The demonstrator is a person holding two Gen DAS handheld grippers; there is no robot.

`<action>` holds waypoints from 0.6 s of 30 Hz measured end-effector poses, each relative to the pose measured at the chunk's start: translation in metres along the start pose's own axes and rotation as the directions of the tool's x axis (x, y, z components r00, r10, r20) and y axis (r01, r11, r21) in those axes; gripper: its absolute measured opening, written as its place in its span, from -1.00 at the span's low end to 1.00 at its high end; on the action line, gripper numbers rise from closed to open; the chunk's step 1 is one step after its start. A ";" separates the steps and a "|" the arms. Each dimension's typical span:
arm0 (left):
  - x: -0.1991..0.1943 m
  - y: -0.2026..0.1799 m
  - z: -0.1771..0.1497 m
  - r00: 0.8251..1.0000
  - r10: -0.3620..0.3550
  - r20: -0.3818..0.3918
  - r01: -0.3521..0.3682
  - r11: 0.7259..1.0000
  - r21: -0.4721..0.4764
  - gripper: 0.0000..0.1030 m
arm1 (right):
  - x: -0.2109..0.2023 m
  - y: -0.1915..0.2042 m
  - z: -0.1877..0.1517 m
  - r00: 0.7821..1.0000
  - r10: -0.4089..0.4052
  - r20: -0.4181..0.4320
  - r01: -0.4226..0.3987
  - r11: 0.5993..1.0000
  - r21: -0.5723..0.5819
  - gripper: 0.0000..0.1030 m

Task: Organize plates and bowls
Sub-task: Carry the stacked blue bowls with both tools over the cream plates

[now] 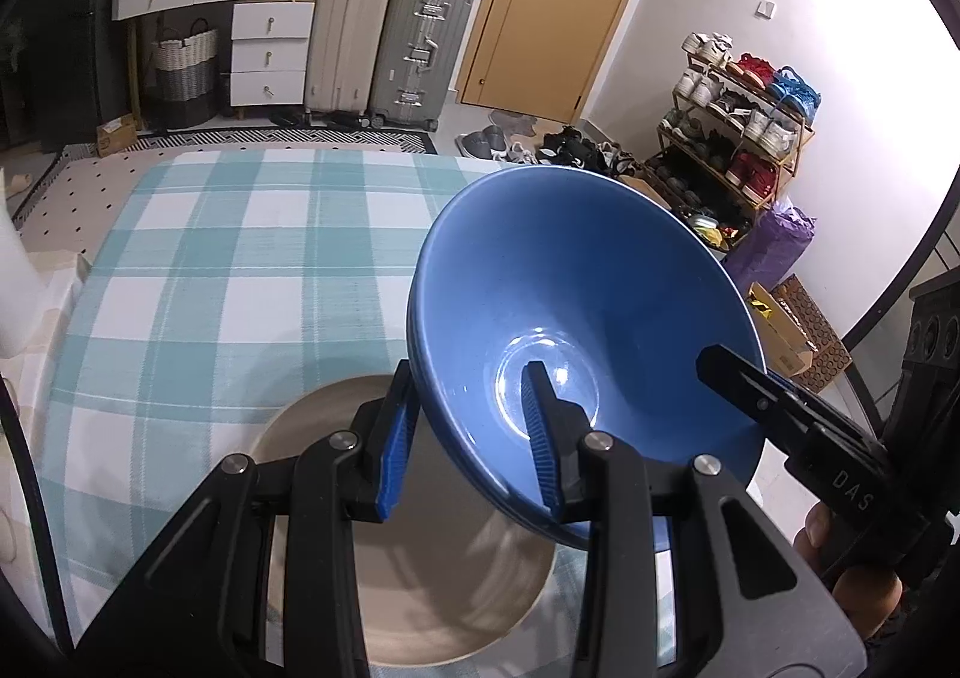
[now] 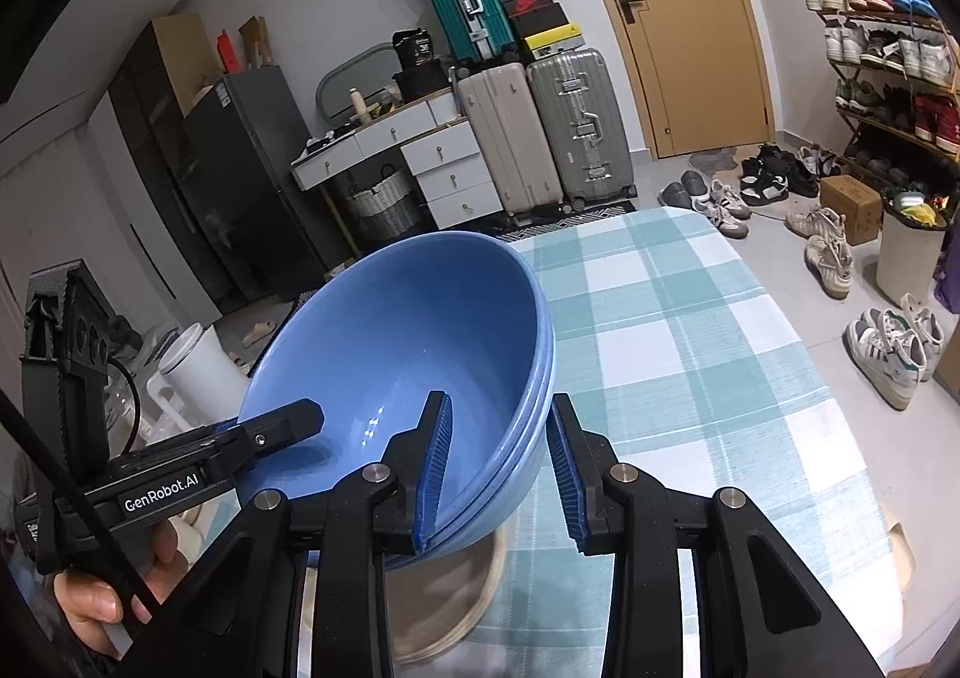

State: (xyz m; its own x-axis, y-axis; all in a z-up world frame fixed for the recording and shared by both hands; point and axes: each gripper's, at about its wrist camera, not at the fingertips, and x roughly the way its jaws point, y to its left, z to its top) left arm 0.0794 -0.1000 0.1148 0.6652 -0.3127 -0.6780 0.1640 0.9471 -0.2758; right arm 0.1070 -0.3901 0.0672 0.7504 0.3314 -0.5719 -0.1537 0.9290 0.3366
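Stacked blue bowls carried between both claws

I had the left gripper [image 1: 474, 438] and right gripper [image 2: 498, 468] each clamped on opposite rims of the blue bowl stack [image 1: 576, 318], sharing its weight above the beige plate [image 1: 420, 588] below.

Left gripper [image 1: 474, 438] was clamped on the bowl's [image 1: 576, 282] rim at 7 o'clock, one pad inside, one outside. Right gripper [image 2: 498, 468] was clamped likewise on the opposite rim at 5 o'clock. Both pointed downward, each held by a hand [image 2: 96, 600].

Blue bowls [image 1: 576, 282], beige plate [image 1: 456, 588], teal-and-white checked tablecloth [image 1: 240, 258]
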 end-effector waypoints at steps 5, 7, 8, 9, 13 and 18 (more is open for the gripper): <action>-0.016 0.010 -0.008 1.000 0.020 0.011 -0.020 1.000 -0.012 -0.39 | 0.003 0.013 -0.005 1.000 0.016 -0.009 -0.016 1.000 -0.014 -0.36; -0.019 0.014 -0.011 1.000 0.027 0.012 -0.027 0.999 -0.017 -0.39 | 0.005 0.018 -0.009 1.000 0.023 -0.016 -0.023 1.000 -0.018 -0.36; -0.023 0.018 -0.015 0.999 0.034 0.011 -0.033 0.999 -0.021 -0.39 | 0.007 0.021 -0.010 0.999 0.027 -0.019 -0.027 0.999 -0.020 -0.36; -0.025 0.020 -0.017 0.999 0.037 0.010 -0.037 0.999 -0.023 -0.39 | 0.008 0.022 -0.012 0.999 0.029 -0.021 -0.029 0.999 -0.021 -0.36; -0.027 0.030 -0.022 0.998 0.054 0.010 -0.054 0.998 -0.034 -0.39 | 0.016 0.030 -0.018 0.999 0.038 -0.039 -0.040 0.999 -0.035 -0.36; -0.028 0.043 -0.029 0.997 0.076 0.011 -0.075 0.996 -0.048 -0.39 | 0.027 0.037 -0.023 0.997 0.047 -0.058 -0.050 0.998 -0.048 -0.36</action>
State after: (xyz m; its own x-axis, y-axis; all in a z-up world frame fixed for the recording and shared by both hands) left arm 0.0470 -0.0527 0.1020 0.6838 -0.2390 -0.6894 0.0784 0.9634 -0.2562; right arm 0.1067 -0.3427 0.0467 0.7037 0.3835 -0.5981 -0.2212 0.9182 0.3285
